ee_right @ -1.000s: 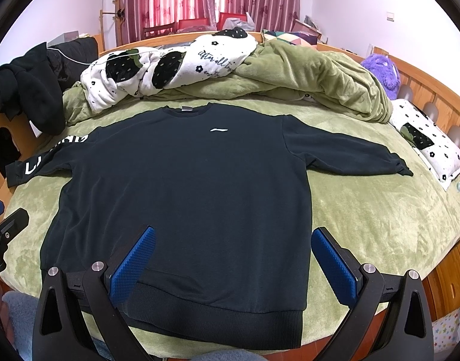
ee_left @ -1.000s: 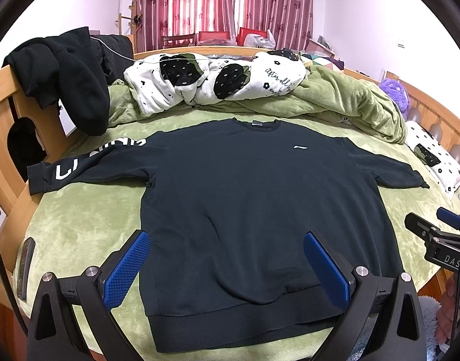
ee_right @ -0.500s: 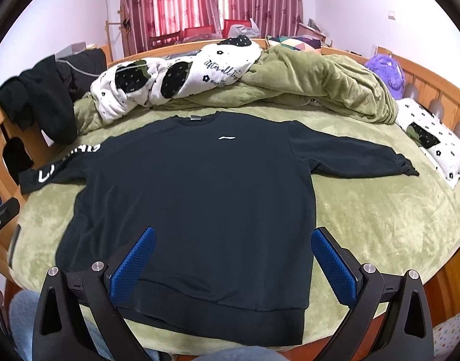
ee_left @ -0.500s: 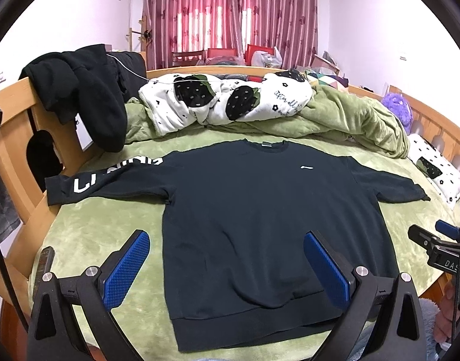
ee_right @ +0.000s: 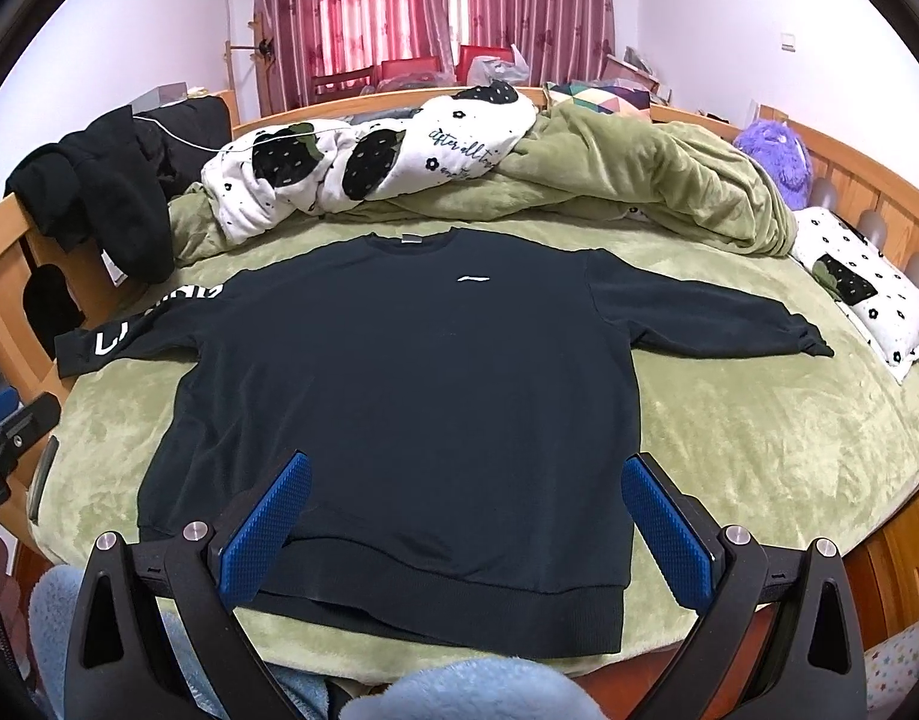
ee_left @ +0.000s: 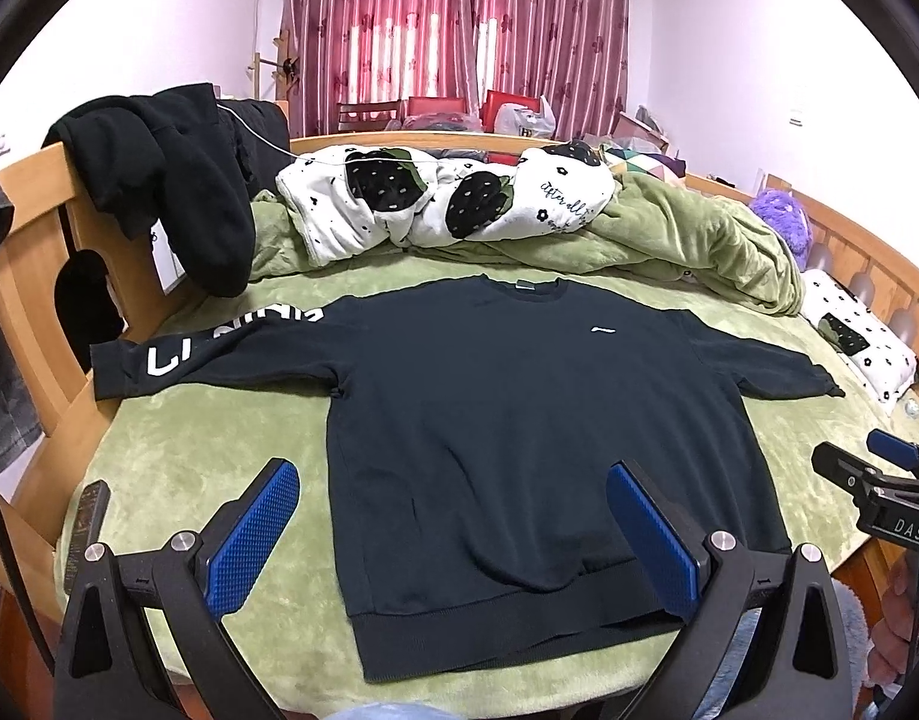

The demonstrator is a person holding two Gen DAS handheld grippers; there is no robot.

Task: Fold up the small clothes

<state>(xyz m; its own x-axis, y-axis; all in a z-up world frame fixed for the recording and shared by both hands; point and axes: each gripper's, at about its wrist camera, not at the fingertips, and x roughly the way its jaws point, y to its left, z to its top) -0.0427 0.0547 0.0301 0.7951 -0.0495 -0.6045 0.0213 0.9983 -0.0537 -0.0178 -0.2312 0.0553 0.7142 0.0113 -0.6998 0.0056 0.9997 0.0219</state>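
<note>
A black sweatshirt (ee_left: 519, 420) lies flat, front up, on the green bed cover, sleeves spread to both sides; it also shows in the right wrist view (ee_right: 411, 384). Its left sleeve (ee_left: 219, 348) carries white letters. My left gripper (ee_left: 453, 516) is open and empty, held back above the hem's left part. My right gripper (ee_right: 465, 516) is open and empty above the hem's middle. Each gripper shows at the edge of the other's view: the right gripper (ee_left: 879, 480), the left gripper (ee_right: 9, 426).
A green blanket (ee_left: 687, 240) and a white strawberry-print quilt (ee_left: 447, 204) are heaped behind the collar. Black clothes (ee_left: 171, 180) hang over the wooden bed frame (ee_left: 33, 276) on the left. A flowered pillow (ee_right: 867, 294) and purple plush (ee_right: 771, 150) lie right. A dark remote (ee_left: 87, 516) lies at left.
Both grippers have pulled back and risen from the sweatshirt, so the whole garment and more of the room show. Both stay open.
</note>
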